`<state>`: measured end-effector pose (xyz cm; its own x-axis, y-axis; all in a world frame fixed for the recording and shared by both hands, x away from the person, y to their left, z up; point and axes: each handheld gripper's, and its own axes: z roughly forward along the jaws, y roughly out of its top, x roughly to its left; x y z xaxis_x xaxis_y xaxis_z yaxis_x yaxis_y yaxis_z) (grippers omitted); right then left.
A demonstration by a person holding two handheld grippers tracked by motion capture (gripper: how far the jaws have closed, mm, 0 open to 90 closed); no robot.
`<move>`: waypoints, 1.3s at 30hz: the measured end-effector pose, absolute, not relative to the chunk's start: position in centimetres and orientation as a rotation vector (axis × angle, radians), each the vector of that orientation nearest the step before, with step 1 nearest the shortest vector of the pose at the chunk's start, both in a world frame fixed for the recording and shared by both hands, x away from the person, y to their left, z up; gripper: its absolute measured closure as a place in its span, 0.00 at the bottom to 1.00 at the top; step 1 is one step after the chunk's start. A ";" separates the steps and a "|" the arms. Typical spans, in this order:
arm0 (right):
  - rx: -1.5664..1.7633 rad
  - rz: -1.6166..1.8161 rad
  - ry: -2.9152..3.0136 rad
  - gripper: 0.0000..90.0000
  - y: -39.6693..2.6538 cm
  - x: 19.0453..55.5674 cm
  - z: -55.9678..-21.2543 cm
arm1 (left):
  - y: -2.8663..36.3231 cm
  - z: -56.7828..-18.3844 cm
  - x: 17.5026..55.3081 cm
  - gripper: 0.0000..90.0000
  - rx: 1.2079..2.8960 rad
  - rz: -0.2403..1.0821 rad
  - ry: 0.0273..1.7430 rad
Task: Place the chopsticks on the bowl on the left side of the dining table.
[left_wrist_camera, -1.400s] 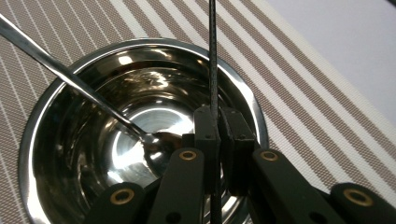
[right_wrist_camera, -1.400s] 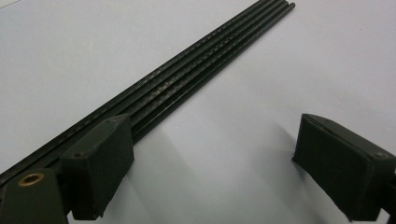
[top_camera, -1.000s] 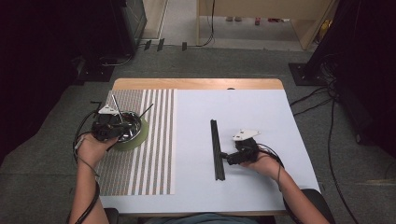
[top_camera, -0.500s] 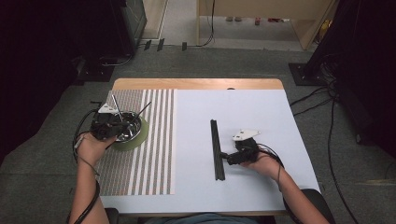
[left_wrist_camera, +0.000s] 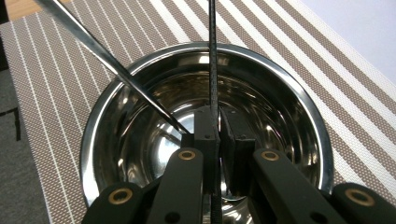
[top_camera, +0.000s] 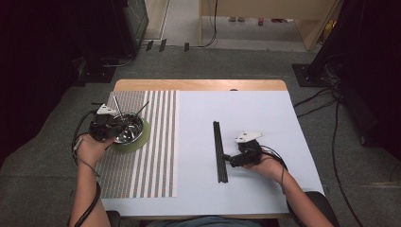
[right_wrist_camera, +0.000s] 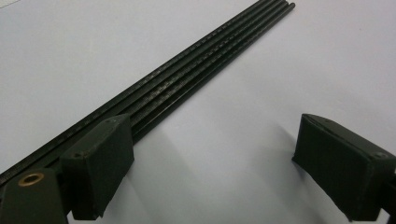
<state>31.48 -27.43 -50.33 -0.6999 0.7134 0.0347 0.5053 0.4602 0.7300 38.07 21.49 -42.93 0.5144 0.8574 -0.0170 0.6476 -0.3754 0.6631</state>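
A shiny steel bowl [top_camera: 133, 133] [left_wrist_camera: 285, 116] sits on a green round mat [top_camera: 143, 140] on the striped placemat [top_camera: 158, 156]. My left gripper [top_camera: 119, 128] [left_wrist_camera: 218, 128] reaches into the bowl and is shut on a thin black rod [left_wrist_camera: 213, 56] [top_camera: 142, 108] that slants up out of it. A silver rod [left_wrist_camera: 107, 58] [top_camera: 117, 106] leans in the bowl beside it. To the right, several black rods [top_camera: 219, 151] [right_wrist_camera: 201, 56] lie side by side on the white tabletop. My right gripper [top_camera: 228, 159] [right_wrist_camera: 219, 161] stands open at their near end, its left finger [right_wrist_camera: 100, 163] over them.
The white sheet [top_camera: 246, 113] covers most of the table, with a wooden strip [top_camera: 198, 85] along the far edge. Cables [top_camera: 321, 97] trail on the grey floor at the right. The striped placemat [left_wrist_camera: 56, 70] stretches around the bowl.
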 end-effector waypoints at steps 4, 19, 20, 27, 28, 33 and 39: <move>1.045 1.079 2.437 0.13 -27.4 31.5 -50.3 | 21.6 -43.0 38.1 0.96 2.136 0.455 1.229; 1.044 1.079 2.437 0.13 -27.4 31.5 -50.3 | 21.6 -42.9 38.1 0.89 2.113 0.452 1.237; 1.047 1.078 2.437 0.13 -27.4 31.5 -50.3 | 21.6 -42.8 38.1 0.88 2.101 0.441 1.237; 1.044 1.079 2.436 0.13 -27.4 31.5 -50.3 | 21.6 -42.0 37.9 0.80 2.066 0.432 1.248; 1.044 1.079 2.436 0.13 -27.4 31.5 -50.3 | 21.6 -42.0 37.9 0.78 2.066 0.432 1.248; 1.044 1.079 2.436 0.13 -27.4 31.5 -50.3 | 20.7 -41.4 37.8 0.71 2.052 0.413 1.212; 1.047 1.079 2.437 0.13 -27.4 31.5 -50.3 | 19.6 -41.0 37.7 0.60 2.057 0.390 1.184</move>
<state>31.47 -27.42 -50.32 -0.6992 0.7140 0.0362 0.5067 0.4592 0.7296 37.71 19.63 -41.02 0.5326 0.8417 -0.0893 0.6239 -0.3191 0.7134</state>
